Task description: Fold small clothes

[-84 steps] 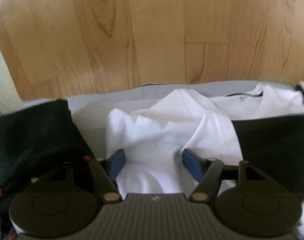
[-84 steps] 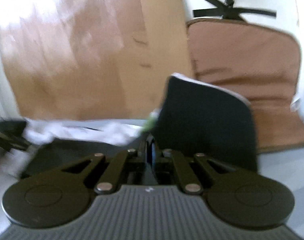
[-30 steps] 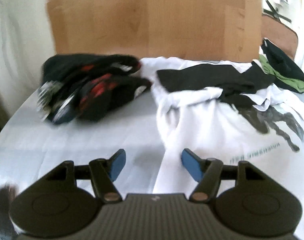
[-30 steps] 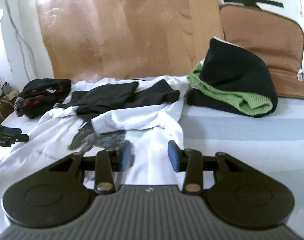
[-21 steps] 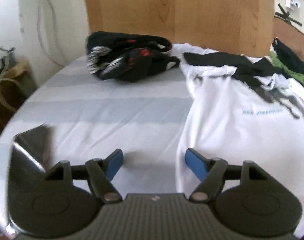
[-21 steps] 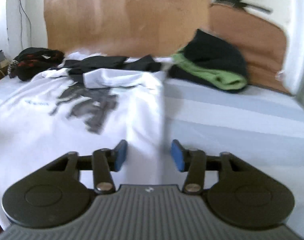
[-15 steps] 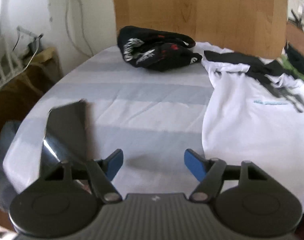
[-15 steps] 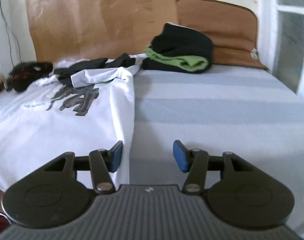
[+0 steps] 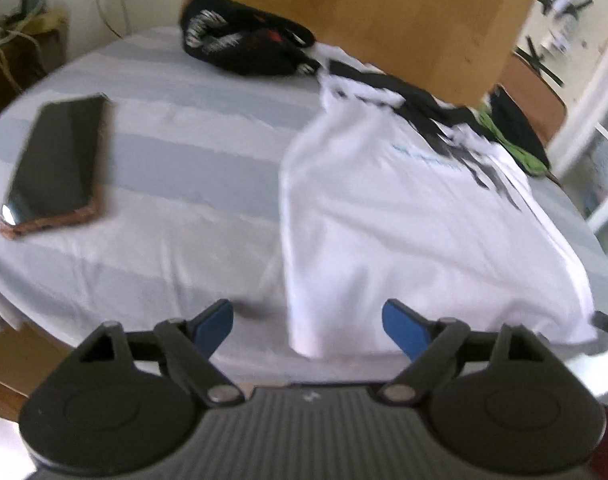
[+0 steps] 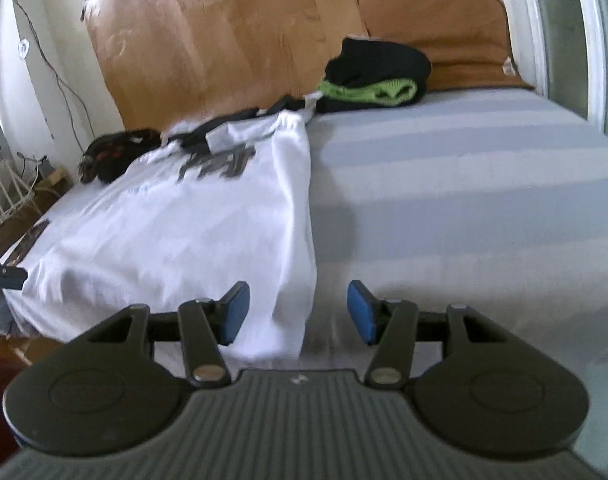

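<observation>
A white T-shirt (image 9: 404, 220) with a dark print lies spread on the striped bed, its hem hanging over the near edge; it also shows in the right wrist view (image 10: 191, 232). A black garment (image 9: 408, 100) lies across its far end. My left gripper (image 9: 307, 328) is open, its jaws either side of the shirt's near left hem corner. My right gripper (image 10: 297, 316) is open, its jaws either side of the shirt's near right hem corner. Neither holds cloth.
A phone (image 9: 57, 164) lies on the bed sheet (image 9: 183, 184) at left. A black patterned garment (image 9: 243, 48) sits at the back left. A black and green folded pile (image 10: 376, 72) sits at the back right. A wooden board (image 10: 223, 36) leans behind the bed.
Both grippers have pulled back from the far clothes pile to the bed's near edge. The right gripper let go of the black garment and opened. The phone came into the left view.
</observation>
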Available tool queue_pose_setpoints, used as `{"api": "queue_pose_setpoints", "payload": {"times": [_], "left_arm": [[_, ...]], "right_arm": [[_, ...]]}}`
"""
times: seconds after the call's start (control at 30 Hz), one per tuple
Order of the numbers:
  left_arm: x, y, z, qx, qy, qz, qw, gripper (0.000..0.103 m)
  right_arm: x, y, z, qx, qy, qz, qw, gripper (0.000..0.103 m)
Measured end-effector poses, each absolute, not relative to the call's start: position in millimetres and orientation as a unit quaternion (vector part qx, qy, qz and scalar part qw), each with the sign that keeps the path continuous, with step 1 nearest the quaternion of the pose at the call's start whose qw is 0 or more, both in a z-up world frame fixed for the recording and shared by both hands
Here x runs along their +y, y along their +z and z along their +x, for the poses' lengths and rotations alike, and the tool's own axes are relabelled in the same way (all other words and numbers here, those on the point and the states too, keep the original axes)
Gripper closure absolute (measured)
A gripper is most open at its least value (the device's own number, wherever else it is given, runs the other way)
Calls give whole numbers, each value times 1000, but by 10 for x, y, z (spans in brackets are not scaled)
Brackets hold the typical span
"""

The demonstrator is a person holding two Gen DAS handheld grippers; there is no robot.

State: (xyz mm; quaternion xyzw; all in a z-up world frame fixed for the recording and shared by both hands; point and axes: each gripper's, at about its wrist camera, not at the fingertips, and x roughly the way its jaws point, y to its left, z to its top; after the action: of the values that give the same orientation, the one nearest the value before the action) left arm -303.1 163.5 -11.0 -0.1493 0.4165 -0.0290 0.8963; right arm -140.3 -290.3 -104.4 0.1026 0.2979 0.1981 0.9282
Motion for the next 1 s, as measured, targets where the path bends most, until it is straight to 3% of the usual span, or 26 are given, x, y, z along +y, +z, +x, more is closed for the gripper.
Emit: {"api": "queue_pose_setpoints", "payload": {"times": [0.13,0.17,0.2,0.23,0.27,0.3,0.57,0.87,0.93,1.0], "left_arm": [[1610,-207,-2988,422,-33,-171,890,21],[1629,-236,-2956,429,-31,-182,884,31],[1652,-254,-2939,435,-29,-190,880,58],[1673,-270,-2923,443,-30,-200,874,73],[1700,-278,-2923,450,-41,-214,866,95],[1719,-273,-2946,450,-51,-226,863,97],[1960,187,-3040,357,-103,-302,878,97],[2060,654,-1968,319,-65,-291,900,97],[2047,691,-1537,308,-33,-274,910,91],[2033,618,-1168,323,24,-249,913,62]], "right_arm": [[-2954,-1184,-1391,313,197,138,919,47],[-2949,-1214,-1348,320,199,148,914,58],[-2937,-1228,-1330,324,208,157,909,70],[-2908,-1241,-1306,330,221,161,903,97],[-2895,-1243,-1304,335,229,160,900,96],[-2870,-1216,-1305,331,234,156,901,96],[-3140,-801,-1163,268,283,244,888,96],[-2936,-303,-41,235,277,246,899,96],[-2773,-253,362,233,257,232,909,92],[-2609,-305,737,231,205,204,929,80]]}}
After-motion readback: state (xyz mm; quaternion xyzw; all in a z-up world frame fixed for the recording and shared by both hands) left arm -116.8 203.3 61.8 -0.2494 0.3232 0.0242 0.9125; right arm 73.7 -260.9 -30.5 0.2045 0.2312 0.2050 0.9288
